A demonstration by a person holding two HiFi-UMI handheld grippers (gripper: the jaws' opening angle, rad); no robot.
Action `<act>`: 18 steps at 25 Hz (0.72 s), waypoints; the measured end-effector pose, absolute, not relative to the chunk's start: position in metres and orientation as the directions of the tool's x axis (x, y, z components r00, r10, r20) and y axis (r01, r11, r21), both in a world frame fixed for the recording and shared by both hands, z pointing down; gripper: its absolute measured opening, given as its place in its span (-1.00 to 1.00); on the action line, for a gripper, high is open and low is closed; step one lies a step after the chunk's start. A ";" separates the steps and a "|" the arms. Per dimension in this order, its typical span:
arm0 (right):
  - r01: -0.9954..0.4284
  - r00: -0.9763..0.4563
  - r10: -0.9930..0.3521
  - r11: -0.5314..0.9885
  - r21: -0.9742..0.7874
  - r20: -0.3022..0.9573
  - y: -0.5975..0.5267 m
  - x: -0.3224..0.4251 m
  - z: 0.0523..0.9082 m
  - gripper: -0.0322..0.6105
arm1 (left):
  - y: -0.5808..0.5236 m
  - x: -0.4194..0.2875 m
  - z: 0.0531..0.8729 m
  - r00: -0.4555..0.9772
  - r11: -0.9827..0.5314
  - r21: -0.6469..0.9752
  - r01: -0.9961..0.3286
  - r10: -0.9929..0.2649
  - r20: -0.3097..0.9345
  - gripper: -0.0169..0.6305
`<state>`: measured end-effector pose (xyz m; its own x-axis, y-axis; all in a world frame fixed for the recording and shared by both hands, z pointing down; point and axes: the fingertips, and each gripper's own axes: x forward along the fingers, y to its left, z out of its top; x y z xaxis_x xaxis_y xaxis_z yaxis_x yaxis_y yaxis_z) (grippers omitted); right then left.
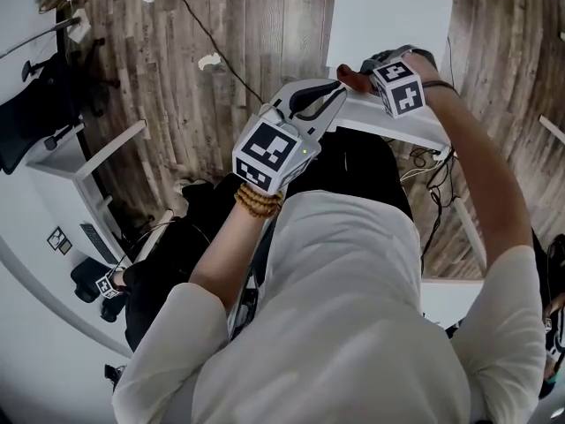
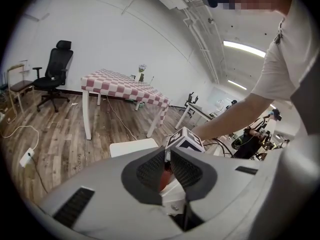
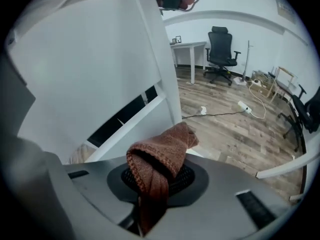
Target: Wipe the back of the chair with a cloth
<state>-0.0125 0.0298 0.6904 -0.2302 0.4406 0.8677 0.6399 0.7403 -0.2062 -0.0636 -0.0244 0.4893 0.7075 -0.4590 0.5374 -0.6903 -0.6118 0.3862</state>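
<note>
The right gripper (image 3: 159, 180) is pinching the brown cloth (image 3: 162, 151) tightly; the chair back (image 3: 90, 69) is standing just ahead, needing flat, even pressing.

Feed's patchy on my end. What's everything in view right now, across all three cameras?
Chair: one, white, directly in front of the person; its back fills the left of the right gripper view.
Cloth: one, brown knit, bunched and held up near the chair back.
Table: one, red-and-white checked cover, white legs, across the room.
Office chair: one in the left gripper view, black, by the far wall.
Power strip: one, white, on the wood floor with cables.
Bead bracelet: one, brown, left wrist.
Left tool: grey-white, jaw tips together, empty, by the chair's top rail.
Right tool: grey, shut on the cloth.
</note>
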 end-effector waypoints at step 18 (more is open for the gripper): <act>0.779 -0.224 0.502 0.607 -0.156 0.835 0.044 -0.018 0.652 -0.68 | -0.019 -0.069 0.487 0.703 -0.598 0.396 -0.697 -0.459 0.544 -0.76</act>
